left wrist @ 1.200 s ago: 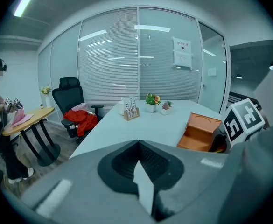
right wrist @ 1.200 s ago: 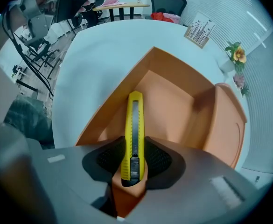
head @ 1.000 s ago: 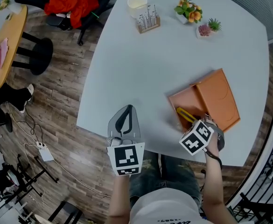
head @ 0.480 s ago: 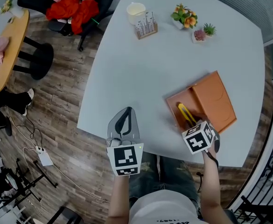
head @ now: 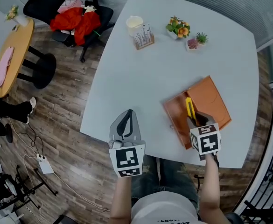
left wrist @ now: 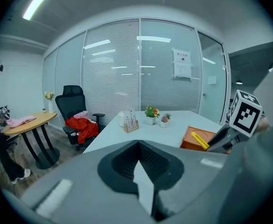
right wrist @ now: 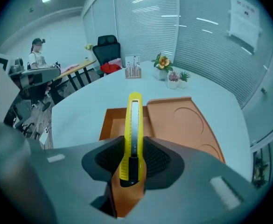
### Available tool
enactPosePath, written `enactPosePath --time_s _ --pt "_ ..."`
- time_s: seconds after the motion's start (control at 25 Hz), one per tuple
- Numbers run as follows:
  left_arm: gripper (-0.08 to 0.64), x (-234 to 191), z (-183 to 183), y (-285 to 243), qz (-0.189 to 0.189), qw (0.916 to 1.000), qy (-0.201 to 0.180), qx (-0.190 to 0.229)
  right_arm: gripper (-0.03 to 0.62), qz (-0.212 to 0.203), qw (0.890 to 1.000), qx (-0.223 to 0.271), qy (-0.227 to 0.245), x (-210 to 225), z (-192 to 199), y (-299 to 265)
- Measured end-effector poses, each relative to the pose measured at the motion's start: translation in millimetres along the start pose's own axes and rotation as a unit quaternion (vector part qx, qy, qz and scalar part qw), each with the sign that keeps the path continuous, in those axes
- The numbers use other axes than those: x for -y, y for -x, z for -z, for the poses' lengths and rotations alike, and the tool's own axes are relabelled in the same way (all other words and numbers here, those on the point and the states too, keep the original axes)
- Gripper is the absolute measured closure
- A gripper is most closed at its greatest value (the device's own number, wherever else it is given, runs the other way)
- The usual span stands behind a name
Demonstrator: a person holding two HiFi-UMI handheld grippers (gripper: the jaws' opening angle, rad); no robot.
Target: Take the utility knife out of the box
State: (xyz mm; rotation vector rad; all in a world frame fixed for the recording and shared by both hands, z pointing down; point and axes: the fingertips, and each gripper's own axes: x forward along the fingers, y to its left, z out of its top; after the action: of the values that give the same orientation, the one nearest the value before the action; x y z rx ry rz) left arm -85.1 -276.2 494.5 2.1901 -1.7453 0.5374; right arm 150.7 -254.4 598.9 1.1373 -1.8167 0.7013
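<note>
1. The right tool [right wrist: 135,143] is clenched on the rear end of the yellow utility knife [right wrist: 135,115], whose tip points away from it.
2. The knife sits over the open tray of the orange box [head: 175,116], at the lower right of the head view.
3. The box's lid [head: 212,101] lies flat just right of the tray.
4. The left tool [head: 127,115], pressed together on nothing, is at lower centre by the edge of the worktop [head: 150,73].
5. Small potted plants [head: 185,31] stand at the upper middle.
</note>
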Motion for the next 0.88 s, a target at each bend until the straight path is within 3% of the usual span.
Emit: enactPosePath --time_s 0.4,0.88 --pt "0.558 5.4 -40.5 10.2 -0.003 0.9991 -0.002 0.043 0.437 0.023 0.996 0.077 -0.023 11.5 -38.8 40.6" --pt "0.558 3.8 -98.1 30.6 -0.009 0.9943 -0.01 0.106 0.437 0.032 0.985 0.167 -0.04 18.6 -84.2 93.9"
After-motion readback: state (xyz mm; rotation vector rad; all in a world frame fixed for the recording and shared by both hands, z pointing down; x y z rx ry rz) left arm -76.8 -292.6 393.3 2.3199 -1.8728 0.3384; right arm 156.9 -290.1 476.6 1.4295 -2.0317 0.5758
